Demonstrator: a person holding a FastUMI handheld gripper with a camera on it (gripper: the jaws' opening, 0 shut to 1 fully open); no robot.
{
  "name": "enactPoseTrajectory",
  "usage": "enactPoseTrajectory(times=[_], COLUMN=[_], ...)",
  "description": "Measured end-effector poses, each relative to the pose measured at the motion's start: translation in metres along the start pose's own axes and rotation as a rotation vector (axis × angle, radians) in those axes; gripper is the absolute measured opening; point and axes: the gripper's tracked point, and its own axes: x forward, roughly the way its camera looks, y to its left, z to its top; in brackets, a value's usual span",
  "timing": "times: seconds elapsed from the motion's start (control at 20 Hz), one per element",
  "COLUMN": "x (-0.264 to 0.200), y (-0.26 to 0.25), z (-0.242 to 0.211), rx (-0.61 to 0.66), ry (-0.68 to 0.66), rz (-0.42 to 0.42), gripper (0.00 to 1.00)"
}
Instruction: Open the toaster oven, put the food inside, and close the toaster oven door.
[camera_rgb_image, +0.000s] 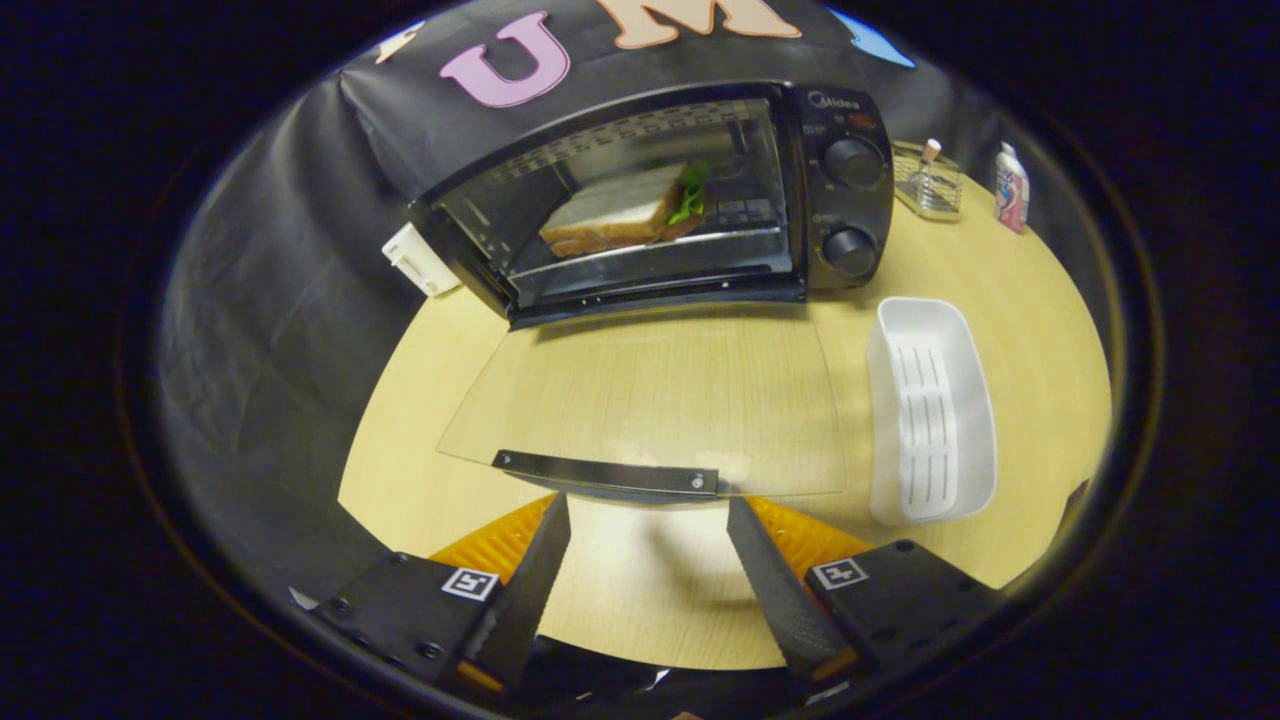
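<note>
We read the sandwich (615, 212) as already placed: it sits on the rack inside the toaster oven (660, 195), bread w/ a bit of green leaf at its right end. So steps one and two look done; what's left is closing the door.

The glass door (640, 400) lies folded down flat toward us, hinged at the oven's front bottom edge, approx. level over the surface (1040, 330). Its dark handle bar (605, 473) runs along the near edge, just ahead of our fingertips and a little left of centre between them.

Our hand-held gripper (648, 500) is spread wide, holding nothing; both fingers stand apart w/ bare surface showing between them. The tips sit right at the door's near edge, under or against the handle — we can't tell if they touch it.

Next move, as we judge it: get the tips under the handle bar or the door's lip, then lift and swing it up and away toward the oven front until it shuts. A push from below should do; a pinch on the bar isn't strictly needed. Watch that the door doesn't slip off the tips mid-swing.

Outward: a white tray (932, 410) lies right of the door, near but apart. Two knobs (852, 205) sit on the oven's right panel. Beyond, a small wire rack (928, 182) and a bottle (1011, 188).
</note>
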Motion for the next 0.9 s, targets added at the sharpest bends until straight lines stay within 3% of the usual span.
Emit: enactPoseTrajectory(times=[0.25, 0.35, 0.6, 0.9], x=[-0.019, -0.022, -0.021, -0.022], y=[0.002, 0.015, 0.023, 0.025], z=[0.062, 0.086, 0.116, 0.146], rx=[0.006, 0.023, 0.064, 0.081], ry=[-0.141, -0.204, -0.265, -0.335], rz=[-0.029, 0.011, 0.053, 0.042], gripper=[0.99, 1.0, 1.0, 1.0])
